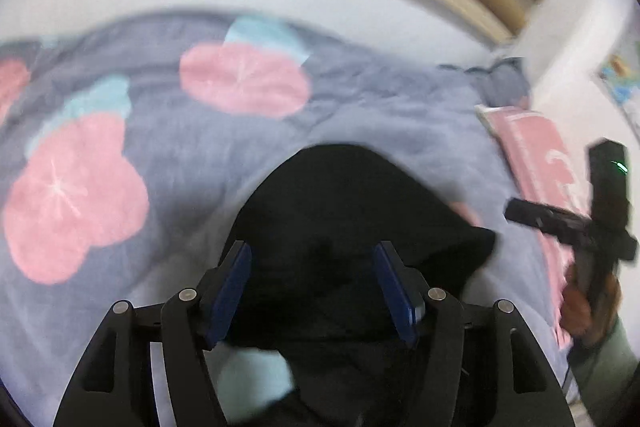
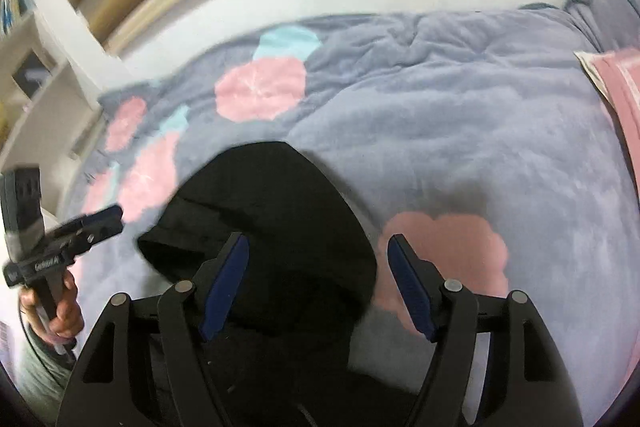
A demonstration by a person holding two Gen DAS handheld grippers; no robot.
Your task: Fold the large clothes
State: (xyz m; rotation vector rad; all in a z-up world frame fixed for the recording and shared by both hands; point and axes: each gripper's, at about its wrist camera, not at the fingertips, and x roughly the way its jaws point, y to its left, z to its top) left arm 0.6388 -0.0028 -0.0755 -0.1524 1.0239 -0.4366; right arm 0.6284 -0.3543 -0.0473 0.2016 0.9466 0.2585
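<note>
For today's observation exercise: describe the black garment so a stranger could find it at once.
Start at the grey-blue blanket with pink flowers covering the bed. The black garment lies on its near part, directly ahead of both tools. It is the only plain black item there.

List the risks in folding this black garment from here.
1. Both tongs stand open: the left tongs and right tongs hang above the black garment without gripping it, so a careless close could pinch only one layer.
2. The plush blanket underneath is soft and rumpled; the tongs might catch it along with the garment.
3. Both views are motion-blurred, and the dark fabric hides its edges, so a wrong grab point seems likely.
</note>
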